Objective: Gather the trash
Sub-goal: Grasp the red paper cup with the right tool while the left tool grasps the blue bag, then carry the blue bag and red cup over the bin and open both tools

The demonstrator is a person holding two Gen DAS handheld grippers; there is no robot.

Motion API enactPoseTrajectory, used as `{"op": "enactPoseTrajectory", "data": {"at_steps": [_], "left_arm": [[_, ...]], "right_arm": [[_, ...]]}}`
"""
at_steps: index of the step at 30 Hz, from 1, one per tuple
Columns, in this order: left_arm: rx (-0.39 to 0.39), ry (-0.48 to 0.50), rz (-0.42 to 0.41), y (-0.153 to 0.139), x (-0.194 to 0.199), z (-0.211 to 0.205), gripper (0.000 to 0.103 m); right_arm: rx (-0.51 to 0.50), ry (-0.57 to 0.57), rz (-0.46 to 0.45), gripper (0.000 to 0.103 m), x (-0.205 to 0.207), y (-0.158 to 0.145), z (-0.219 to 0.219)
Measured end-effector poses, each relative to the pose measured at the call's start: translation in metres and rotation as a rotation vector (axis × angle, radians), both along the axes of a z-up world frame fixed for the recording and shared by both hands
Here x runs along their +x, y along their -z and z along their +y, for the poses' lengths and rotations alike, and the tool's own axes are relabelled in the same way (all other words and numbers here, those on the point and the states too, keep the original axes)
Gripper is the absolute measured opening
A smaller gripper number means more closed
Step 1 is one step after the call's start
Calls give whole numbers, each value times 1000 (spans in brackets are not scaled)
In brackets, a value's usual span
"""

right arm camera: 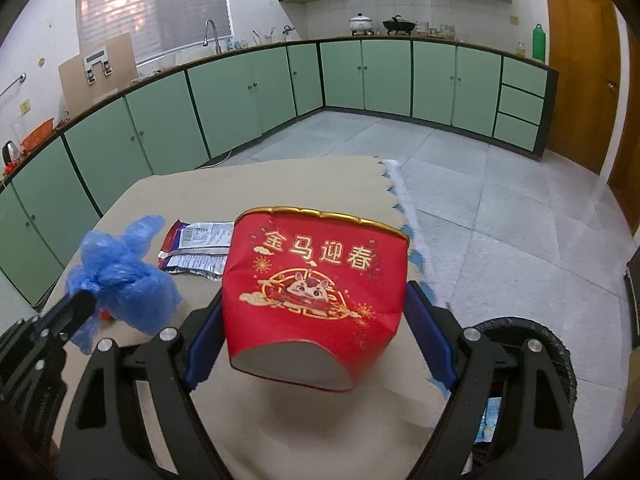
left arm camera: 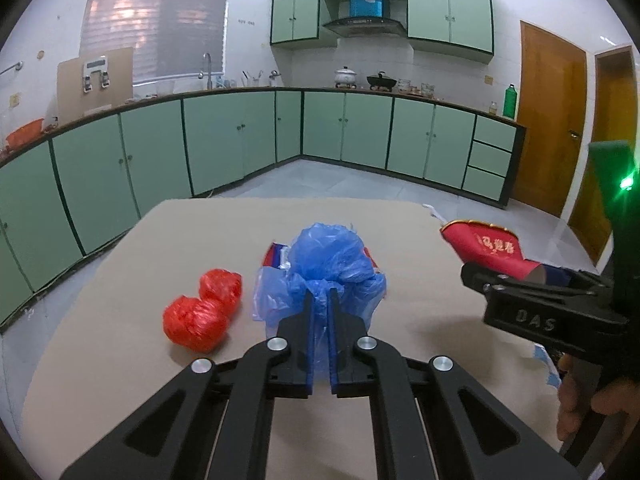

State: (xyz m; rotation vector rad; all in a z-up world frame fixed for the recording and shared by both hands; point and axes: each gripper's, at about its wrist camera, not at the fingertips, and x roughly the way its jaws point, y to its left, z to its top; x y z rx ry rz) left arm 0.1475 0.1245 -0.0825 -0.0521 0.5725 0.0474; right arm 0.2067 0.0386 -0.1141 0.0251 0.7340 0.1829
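the left gripper [left arm camera: 320, 300] is clamped on the blue bag [left arm camera: 332, 256]. right of that bag, the right gripper [right arm camera: 316, 308] grips the red cup [right arm camera: 316, 292] with wide jaws.

Left gripper [left arm camera: 320, 300]: matte black linkage arms w/ triangular cutouts, silver round pivot screws, blue ribbed pads on fingers [left arm camera: 309, 344]. Right gripper [right arm camera: 316, 320]: same black frame, silver screws, blue pads; "DAS" embossed on side, green LED on body behind.
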Motion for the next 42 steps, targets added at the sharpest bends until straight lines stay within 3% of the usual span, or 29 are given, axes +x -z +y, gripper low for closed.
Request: {"op": "enactPoseTrajectory", "data": {"at_steps": [22,42], "left_arm": [[-25,162,-4,-15,-25,-91,5],[-43,394,-1,-15,-18,-234,5]], "right_arm": [[-3,116,-44,80,-71,-27,-94],[-36,349,-54,80,-129,-14,-238]]}}
